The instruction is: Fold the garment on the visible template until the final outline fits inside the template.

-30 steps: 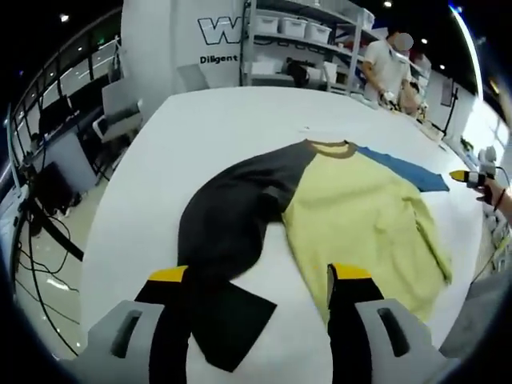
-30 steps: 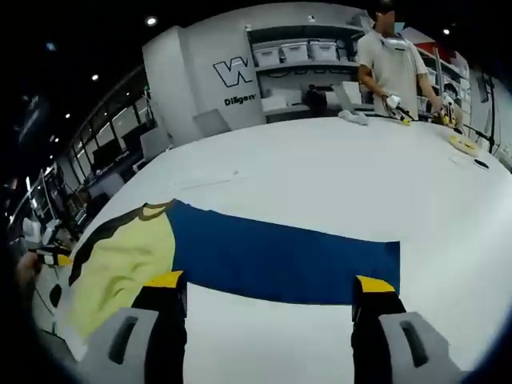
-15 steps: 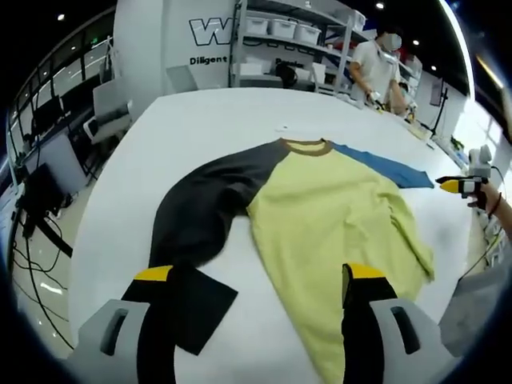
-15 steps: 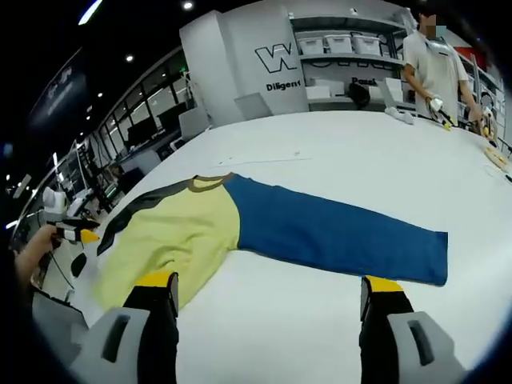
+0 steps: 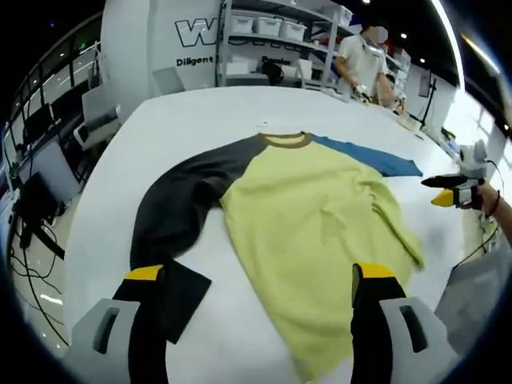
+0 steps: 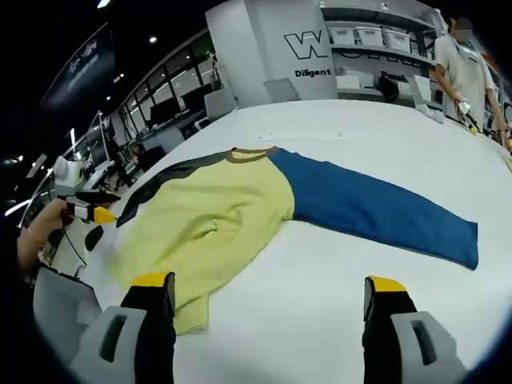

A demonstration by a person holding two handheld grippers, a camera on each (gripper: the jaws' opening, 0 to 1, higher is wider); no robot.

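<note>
A long-sleeved shirt lies flat on the white table (image 5: 200,112). It has a yellow body (image 5: 312,216), a black sleeve (image 5: 176,216), a blue sleeve (image 5: 368,156) and a brown collar. My left gripper (image 5: 259,272) hangs open above the shirt's hem, holding nothing. At the right of the left gripper view, a hand holds my right gripper (image 5: 446,190) above the table, past the yellow body. In the right gripper view, my right gripper (image 6: 269,282) stands open and empty over bare table (image 6: 320,320), near the yellow body (image 6: 208,212) and blue sleeve (image 6: 376,212). My left gripper (image 6: 92,210) shows there at the left.
A person (image 5: 360,60) works at a far table in front of shelves with white bins (image 5: 264,28). Chairs and desks (image 5: 96,120) stand beyond the table's left edge. A small faint mark (image 5: 262,124) lies on the table past the collar.
Both cameras have moved: the right gripper view now takes in much more of the yellow body, and the left gripper view has shifted right along the hem. The shirt lies as before.
</note>
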